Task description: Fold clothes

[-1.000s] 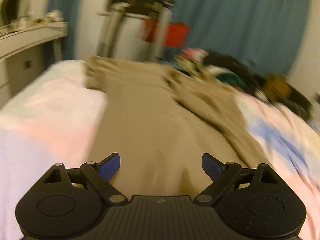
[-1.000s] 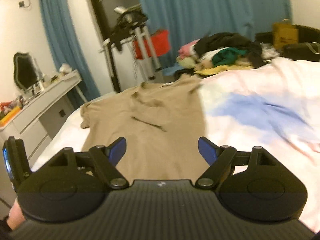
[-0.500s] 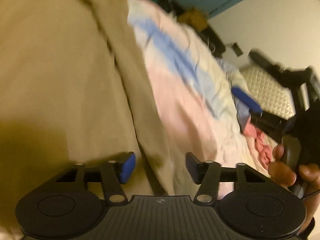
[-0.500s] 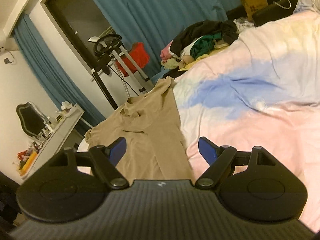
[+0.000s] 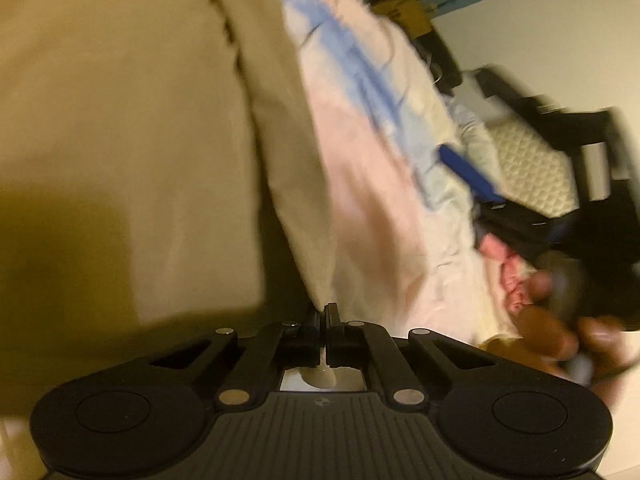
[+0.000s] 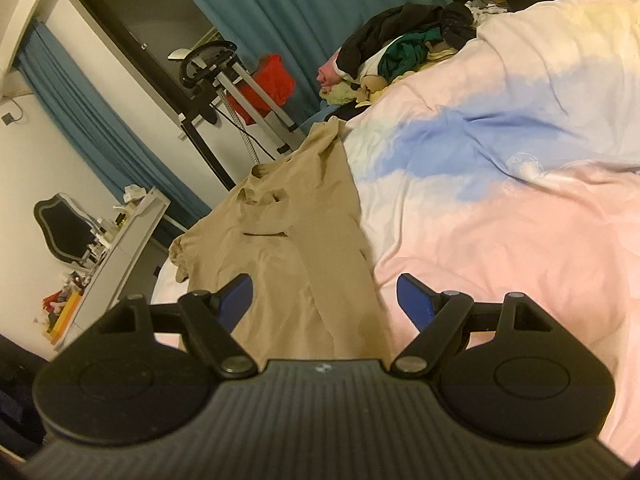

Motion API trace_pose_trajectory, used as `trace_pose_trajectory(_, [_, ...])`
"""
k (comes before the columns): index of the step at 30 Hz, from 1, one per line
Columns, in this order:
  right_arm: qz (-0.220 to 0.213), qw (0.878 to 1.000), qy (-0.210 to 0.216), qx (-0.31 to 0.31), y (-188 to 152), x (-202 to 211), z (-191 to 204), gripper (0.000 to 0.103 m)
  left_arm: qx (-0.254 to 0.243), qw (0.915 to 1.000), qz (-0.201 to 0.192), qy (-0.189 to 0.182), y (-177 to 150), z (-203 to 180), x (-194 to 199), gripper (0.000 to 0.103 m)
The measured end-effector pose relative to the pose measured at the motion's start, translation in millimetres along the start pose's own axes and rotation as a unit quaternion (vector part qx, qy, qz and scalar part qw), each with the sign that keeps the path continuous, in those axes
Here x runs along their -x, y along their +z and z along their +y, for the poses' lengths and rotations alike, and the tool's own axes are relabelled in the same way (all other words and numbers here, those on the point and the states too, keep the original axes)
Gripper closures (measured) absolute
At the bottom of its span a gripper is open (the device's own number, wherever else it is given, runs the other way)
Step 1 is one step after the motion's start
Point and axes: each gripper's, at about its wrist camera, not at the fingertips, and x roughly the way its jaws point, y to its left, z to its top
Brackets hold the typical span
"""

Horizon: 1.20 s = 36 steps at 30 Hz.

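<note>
Right, the tan short-sleeved cotton shirt lies spread on the bed over a pastel pink, blue and yellow duvet, collar end toward the far edge, hem end toward the cameras. Left tool has its fingers pressed together low at the shirt's near right edge; probably pinching the cloth, but the contact point is blurred and hidden, so I cannot tell for sure. Right tool has its fingers wide apart, nothing between them, hovering over the hem. A hand holding that tool shows at the right of the left wrist view.

Judgement: this looks like gripping the side edge for a lengthwise fold. To do it well, catch both layers at the hem corner, have the right tool take a matching point further along the same edge, lift evenly, keep the cloth taut, and lay the edge parallel to the far side. A heap of mixed dark and coloured clothes sits at the far end.
</note>
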Motion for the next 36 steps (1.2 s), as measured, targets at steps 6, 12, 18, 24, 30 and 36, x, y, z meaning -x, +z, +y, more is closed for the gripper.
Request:
trace_pose_trajectory(6, [0.008,1.000,0.002,0.005,-4,-2,6,0.022,-0.009,0.9992,-0.017,0.034,-4,-13,52,0.101])
trace_pose_trajectory(12, [0.013,1.000,0.004,0.010,-8,-3,11,0.022,0.000,0.9917,-0.008,0.128,-12,19,60,0.101])
trace_pose_trajectory(18, [0.009,1.000,-0.002,0.017,-12,1,16,0.022,0.001,0.9861,0.004,0.166,-9,38,46,0.099])
trace_pose_trajectory(24, [-0.003,0.999,-0.018,0.038,-11,0,23,0.022,0.011,0.9891,-0.033,0.143,32,38,68,0.055])
trace_pose_trajectory(30, [-0.004,0.998,-0.032,0.049,-7,-25,23,0.022,0.029,0.9812,-0.128,0.142,113,44,93,0.042])
trace_pose_trajectory(36, [-0.003,0.995,-0.028,0.095,-3,-45,31,0.022,0.046,0.9629,-0.202,0.173,208,72,45,0.042])
